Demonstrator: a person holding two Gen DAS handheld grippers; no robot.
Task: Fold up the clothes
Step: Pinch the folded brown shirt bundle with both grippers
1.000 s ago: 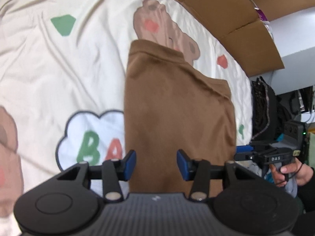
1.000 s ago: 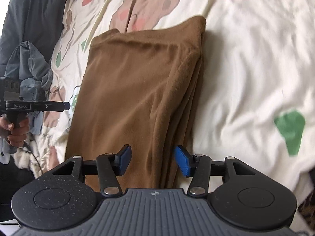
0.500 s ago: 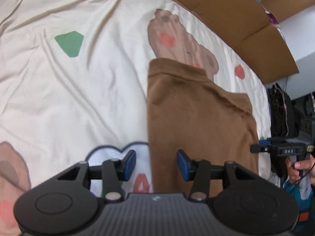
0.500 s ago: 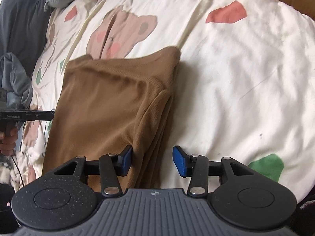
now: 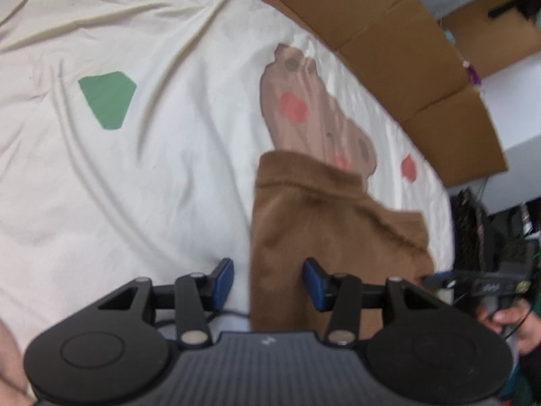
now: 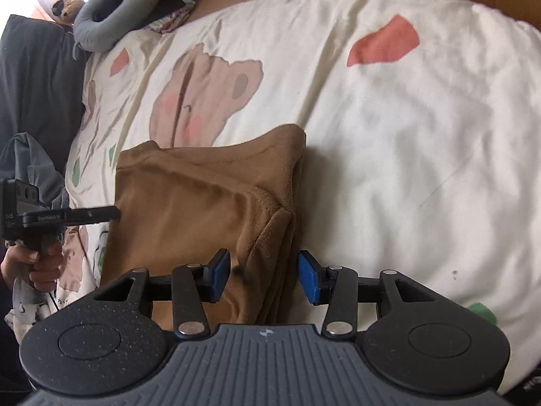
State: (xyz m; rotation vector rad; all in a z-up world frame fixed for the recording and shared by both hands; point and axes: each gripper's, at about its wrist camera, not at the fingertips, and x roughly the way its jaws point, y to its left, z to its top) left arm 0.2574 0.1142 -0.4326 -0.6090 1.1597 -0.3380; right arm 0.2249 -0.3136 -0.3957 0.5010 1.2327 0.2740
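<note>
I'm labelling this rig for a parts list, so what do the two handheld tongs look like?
Both alike: left tongs and right tongs have black linkage arms with silver pivot pins, blue pads, a ribbed grey body and round black discs either side. From the side, a black pistol-style handle trailing a thin cable.

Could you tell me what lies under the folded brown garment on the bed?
The brown garment rests on the cream printed bedsheet. Its far edge covers the lower part of a bear print; whatever else lies beneath is hidden.

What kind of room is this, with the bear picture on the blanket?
Most likely a bedroom. A cream bedsheet with bear prints covers a bed, a grey neck pillow lies at its far end, and a folded brown garment rests on top.
</note>
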